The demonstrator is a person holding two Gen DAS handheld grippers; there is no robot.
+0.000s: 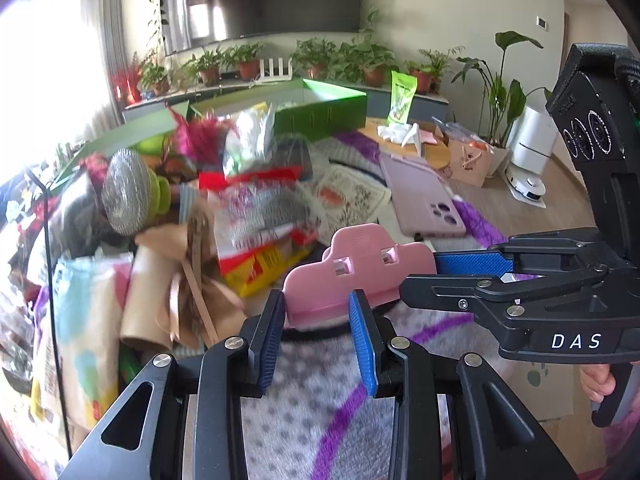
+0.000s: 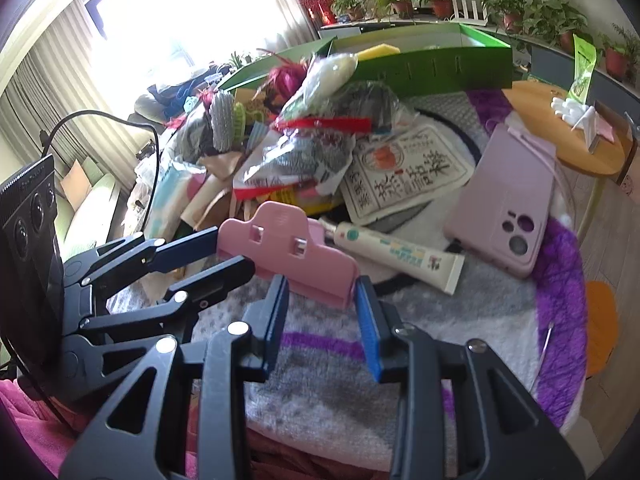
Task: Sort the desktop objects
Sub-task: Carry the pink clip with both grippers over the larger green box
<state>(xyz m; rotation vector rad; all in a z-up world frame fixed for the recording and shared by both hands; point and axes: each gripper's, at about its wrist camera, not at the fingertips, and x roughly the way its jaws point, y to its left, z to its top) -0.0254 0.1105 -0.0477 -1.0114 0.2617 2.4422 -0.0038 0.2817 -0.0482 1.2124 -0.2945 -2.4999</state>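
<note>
A pink plastic clip (image 1: 360,256) (image 2: 288,244) hangs just over the grey and purple blanket (image 1: 328,400), held from two sides. My left gripper (image 1: 318,304) is shut on the clip's lower edge, its blue pads (image 1: 362,320) pressing both faces. In the right wrist view that same left gripper (image 2: 234,254) comes in from the left and pinches the clip's left end. My right gripper (image 2: 322,292) is shut on the clip's near edge. In the left wrist view the right gripper (image 1: 420,280) reaches in from the right onto the clip's right end.
A heap of packets and bags (image 1: 256,208) (image 2: 304,152) rises behind the clip, with a steel scrubber (image 1: 126,192) at its left. A green box (image 2: 432,64) stands at the back. A cream tube (image 2: 396,254) and a pink phone case (image 2: 512,208) lie to the right.
</note>
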